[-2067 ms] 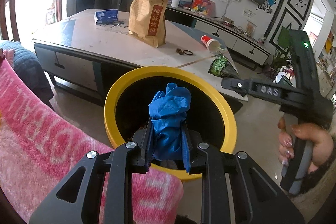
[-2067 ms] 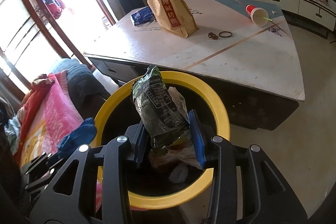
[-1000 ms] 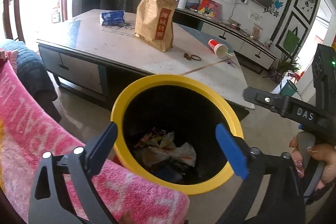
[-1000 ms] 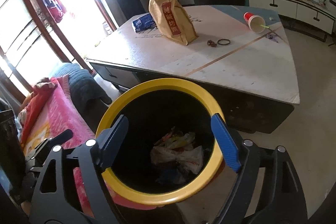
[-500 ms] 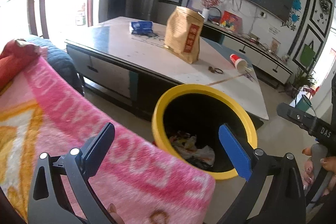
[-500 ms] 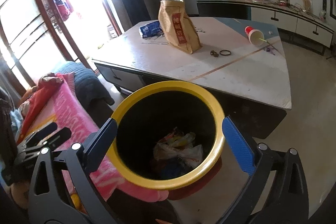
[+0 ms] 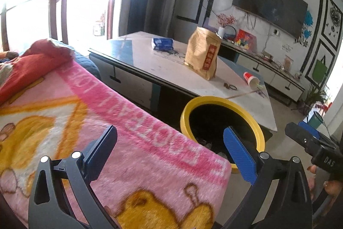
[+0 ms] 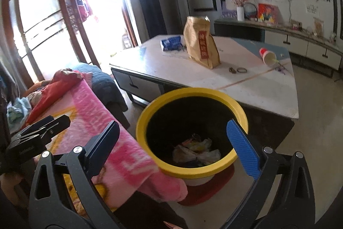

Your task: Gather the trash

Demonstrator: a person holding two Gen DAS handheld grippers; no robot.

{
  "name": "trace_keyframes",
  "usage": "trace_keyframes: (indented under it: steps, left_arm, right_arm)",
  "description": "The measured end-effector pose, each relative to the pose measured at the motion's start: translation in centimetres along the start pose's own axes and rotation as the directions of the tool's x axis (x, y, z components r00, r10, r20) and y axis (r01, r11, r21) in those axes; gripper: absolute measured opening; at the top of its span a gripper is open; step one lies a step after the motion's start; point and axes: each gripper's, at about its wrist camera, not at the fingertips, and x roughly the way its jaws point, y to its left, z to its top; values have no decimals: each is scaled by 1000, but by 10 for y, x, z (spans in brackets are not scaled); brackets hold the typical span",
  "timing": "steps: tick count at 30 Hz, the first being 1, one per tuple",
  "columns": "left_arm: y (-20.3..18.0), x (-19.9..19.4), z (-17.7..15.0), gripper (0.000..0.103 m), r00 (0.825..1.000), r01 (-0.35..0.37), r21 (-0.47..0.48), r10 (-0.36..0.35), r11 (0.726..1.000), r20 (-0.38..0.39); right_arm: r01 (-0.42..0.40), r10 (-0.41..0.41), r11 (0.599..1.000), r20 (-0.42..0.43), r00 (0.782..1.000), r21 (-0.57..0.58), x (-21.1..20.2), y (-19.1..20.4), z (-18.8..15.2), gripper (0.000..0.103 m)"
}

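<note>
Both the left gripper (image 7: 169, 152) and right gripper (image 8: 171, 144) gape empty near the yellow bin (image 8: 240, 113), so next comes reaching for the red cup (image 8: 267, 56) on the desk (image 8: 257, 87), upper right.

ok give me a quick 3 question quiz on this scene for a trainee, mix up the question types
1. True or false: the left gripper holds a piece of trash.
2. What lies tipped on its side on the table? A) red paper cup B) brown paper bag C) vase
3. Fill in: the bin has a ______ rim.

Key:
1. False; its jaws stand open and empty, like the right gripper.
2. A, the red paper cup; the brown paper bag stands upright.
3. Yellow.
</note>
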Motion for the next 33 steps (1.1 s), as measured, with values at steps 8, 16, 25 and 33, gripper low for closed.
trace_keyframes:
  steps: [8, 16, 25, 33]
  left_arm:
    - [17, -46, -17, 96, 993, -62, 3, 61, 998, 99]
    - [32, -84, -40, 97, 982, -94, -10, 94, 996, 167]
    - [39, -108, -64, 97, 966, -134, -35, 139, 990, 220]
    - [41, -111, -71, 97, 966, -138, -45, 144, 989, 214]
  right_arm:
    - [18, -2, 995, 164, 986, -93, -30, 36, -20, 92]
    - [43, -4, 991, 302, 953, -124, -57, 56, -40, 92]
    - [55, 4, 987, 361, 933, -154, -63, 70, -61, 92]
    - [64, 3, 983, 370, 929, -170, -63, 76, -65, 92]
